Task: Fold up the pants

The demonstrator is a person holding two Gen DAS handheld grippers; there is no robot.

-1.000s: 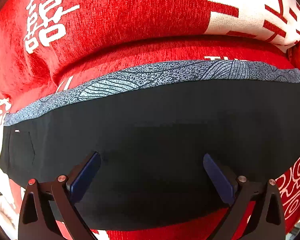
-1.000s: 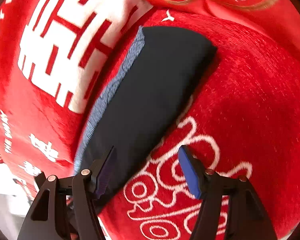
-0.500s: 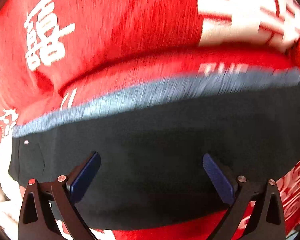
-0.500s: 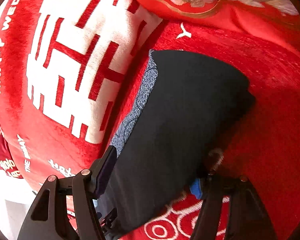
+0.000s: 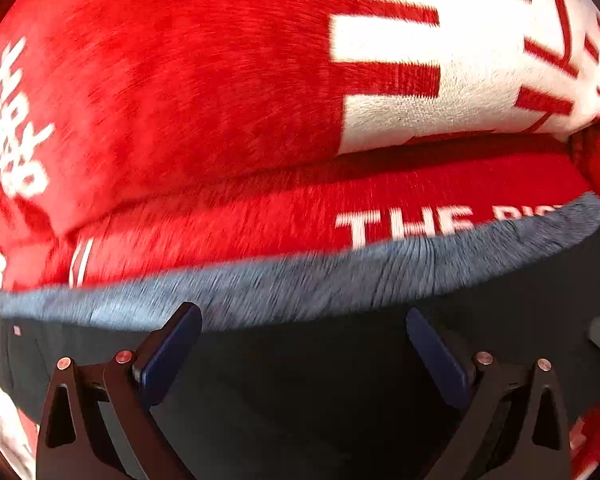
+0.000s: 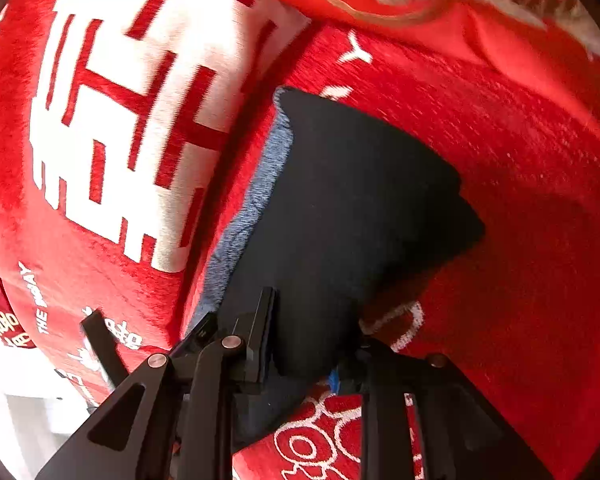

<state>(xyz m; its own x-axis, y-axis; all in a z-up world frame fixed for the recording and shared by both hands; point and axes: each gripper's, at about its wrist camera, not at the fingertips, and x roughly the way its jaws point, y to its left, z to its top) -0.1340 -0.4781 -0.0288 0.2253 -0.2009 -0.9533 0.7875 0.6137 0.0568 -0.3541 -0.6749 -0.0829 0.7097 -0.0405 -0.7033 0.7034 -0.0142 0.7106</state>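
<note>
Bright, even light. Motion blur smears the red plush blanket [image 5: 180,100] and blue-grey hem [image 5: 300,284]. Heavy fisheye bending, dark vignette corners, overexposed near-left patch.

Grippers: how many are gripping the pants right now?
1. The right gripper is pinching the near end of the black pants; the left gripper hovers open above them, fingers apart.

folded blanket ridge [image 5: 180,100] walls off far side of pants [image 6: 340,200]; flat red cover [image 6: 520,220] to right is open.
</note>
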